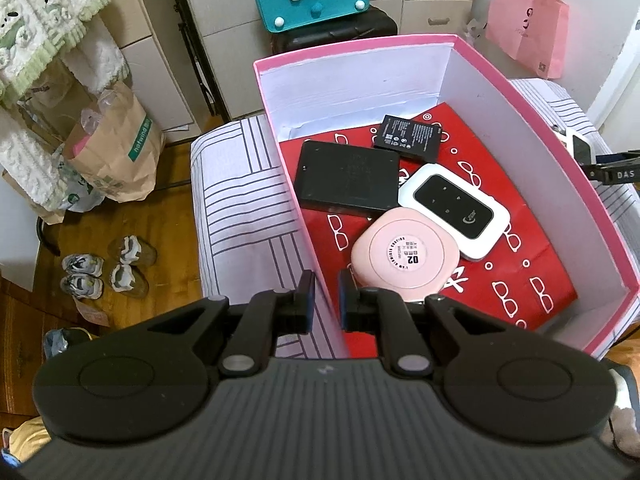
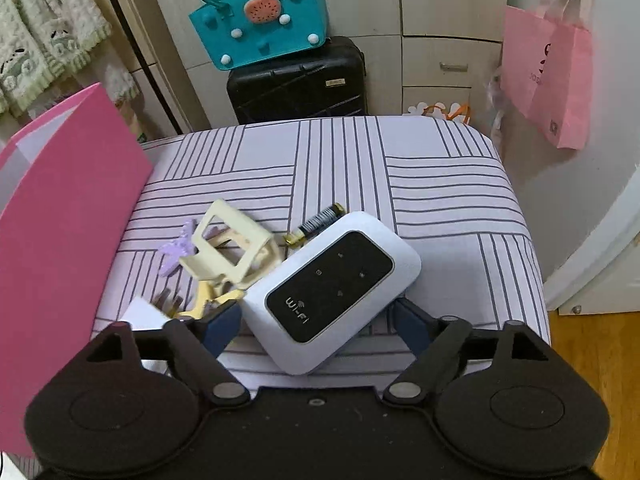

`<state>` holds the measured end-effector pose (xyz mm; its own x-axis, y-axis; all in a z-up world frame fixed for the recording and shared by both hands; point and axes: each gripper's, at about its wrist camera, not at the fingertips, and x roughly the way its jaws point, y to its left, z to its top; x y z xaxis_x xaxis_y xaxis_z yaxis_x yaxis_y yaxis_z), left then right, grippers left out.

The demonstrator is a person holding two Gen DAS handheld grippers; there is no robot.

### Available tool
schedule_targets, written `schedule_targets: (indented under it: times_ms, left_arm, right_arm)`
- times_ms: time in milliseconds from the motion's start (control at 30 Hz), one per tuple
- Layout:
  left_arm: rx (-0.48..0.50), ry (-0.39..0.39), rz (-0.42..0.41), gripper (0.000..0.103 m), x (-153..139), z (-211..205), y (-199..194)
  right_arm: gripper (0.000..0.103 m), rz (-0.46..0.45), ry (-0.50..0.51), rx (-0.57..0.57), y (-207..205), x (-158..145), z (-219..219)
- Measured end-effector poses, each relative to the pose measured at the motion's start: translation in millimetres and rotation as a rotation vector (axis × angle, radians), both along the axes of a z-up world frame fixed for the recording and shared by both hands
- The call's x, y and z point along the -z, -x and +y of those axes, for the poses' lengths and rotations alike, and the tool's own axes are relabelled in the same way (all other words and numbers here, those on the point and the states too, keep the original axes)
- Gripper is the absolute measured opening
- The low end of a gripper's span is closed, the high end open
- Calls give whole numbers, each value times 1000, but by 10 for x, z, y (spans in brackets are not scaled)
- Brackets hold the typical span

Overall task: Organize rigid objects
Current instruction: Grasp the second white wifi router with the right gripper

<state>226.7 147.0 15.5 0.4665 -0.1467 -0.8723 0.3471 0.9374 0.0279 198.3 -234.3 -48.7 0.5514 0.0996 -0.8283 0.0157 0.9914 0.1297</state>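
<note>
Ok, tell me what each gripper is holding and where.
Left gripper is shut on the pink box, pinching its near side wall. Right gripper stands open around the white Wi-Fi router, gripping nothing.

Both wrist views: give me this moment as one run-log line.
left gripper: shut on pink box wall | right gripper: open around white Wi-Fi router, not gripping | in box: four items | left outside: battery, clips

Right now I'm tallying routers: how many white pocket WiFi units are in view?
2: one WiFi unit in the pink box, one on the striped cushion.

Wood floor [image 1: 168,236], pale cabinets [image 2: 436,20], black suitcase [image 2: 298,84].
</note>
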Motion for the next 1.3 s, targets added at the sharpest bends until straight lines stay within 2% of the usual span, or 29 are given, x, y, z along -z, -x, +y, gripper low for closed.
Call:
schedule_targets:
  times_ms: [467,733,1000,1067,1300]
  left_arm:
    - [9,22,-6,12,-7,61,17]
    - [-3,44,-4,12,1,91,25]
    - [9,34,-17,12,7,60,59]
    - [13,32,-32,12,16,52,85]
    - [4,39,-22,12,5,68,79]
  right_arm:
    - [90,-51,85,-29,131,22,89]
    - [90,-50,95,30,209,23,-178]
    - [91,-35,56,33,234,6,-347]
    - [93,-46,22,41,174,12,-354]
    - [95,-91,31,79,-85,59,-276]
